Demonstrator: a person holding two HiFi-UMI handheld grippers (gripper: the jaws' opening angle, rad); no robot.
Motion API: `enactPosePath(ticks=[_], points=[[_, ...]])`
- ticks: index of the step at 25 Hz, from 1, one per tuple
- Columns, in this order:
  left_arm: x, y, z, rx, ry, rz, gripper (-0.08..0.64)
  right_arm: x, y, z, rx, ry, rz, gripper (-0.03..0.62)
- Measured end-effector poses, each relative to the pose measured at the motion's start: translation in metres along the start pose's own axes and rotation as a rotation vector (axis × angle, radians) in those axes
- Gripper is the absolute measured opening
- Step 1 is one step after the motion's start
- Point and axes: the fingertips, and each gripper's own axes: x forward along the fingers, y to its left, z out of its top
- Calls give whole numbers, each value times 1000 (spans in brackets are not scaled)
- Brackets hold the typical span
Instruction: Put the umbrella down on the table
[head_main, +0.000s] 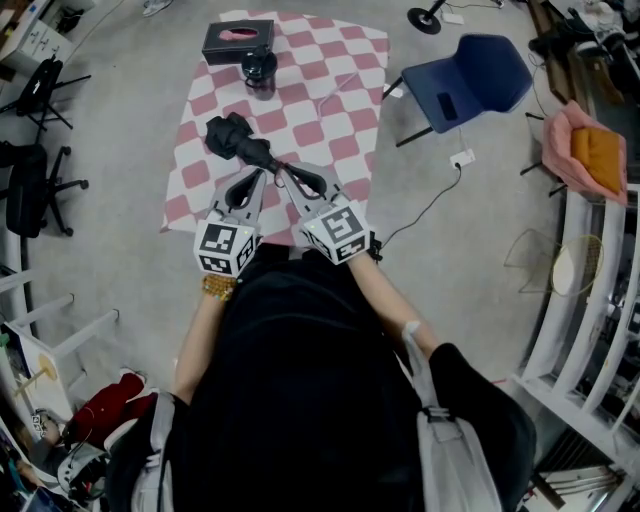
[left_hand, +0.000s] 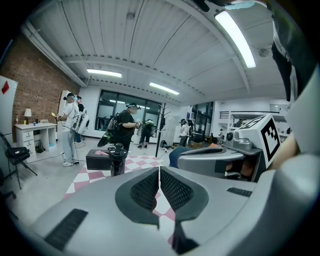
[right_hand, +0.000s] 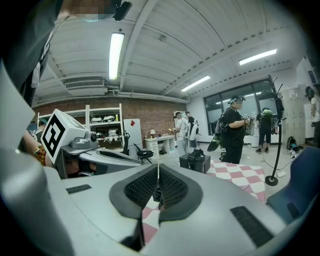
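The black folded umbrella (head_main: 238, 138) is over the near half of the pink-and-white checkered table (head_main: 330, 110), its handle pointing toward me. My right gripper (head_main: 286, 176) is shut on the handle end; in the right gripper view a dark piece of the umbrella (right_hand: 157, 194) shows pinched between the pads of the right gripper (right_hand: 158, 172). My left gripper (head_main: 258, 176) is just left of it, beside the handle. In its own view the left gripper (left_hand: 159, 172) has its pads together with nothing between them. Whether the umbrella rests on the cloth I cannot tell.
A black tissue box (head_main: 238, 42) and a black bottle (head_main: 259, 72) stand at the table's far end. A blue chair (head_main: 470, 80) is to the right, and black office chairs (head_main: 30, 190) to the left. A cable (head_main: 430, 205) lies on the floor. Several people (left_hand: 125, 127) stand beyond the table.
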Motion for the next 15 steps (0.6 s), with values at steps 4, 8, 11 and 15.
enactPosePath(ticks=[4,8,11,15], points=[[0,2,-1,-8,-4,-1,17,3,3,-3,6,12,7,23],[-1,4,-2,-14,-7,2,17,6,6,-4,4,21,13,23],[-2,8,-2,-19,-9,6,17,10,10,-4,-3,22,23,21],[-4,12,-2,-24,-10,11,17,14,13,-6,-15,31,28,20]])
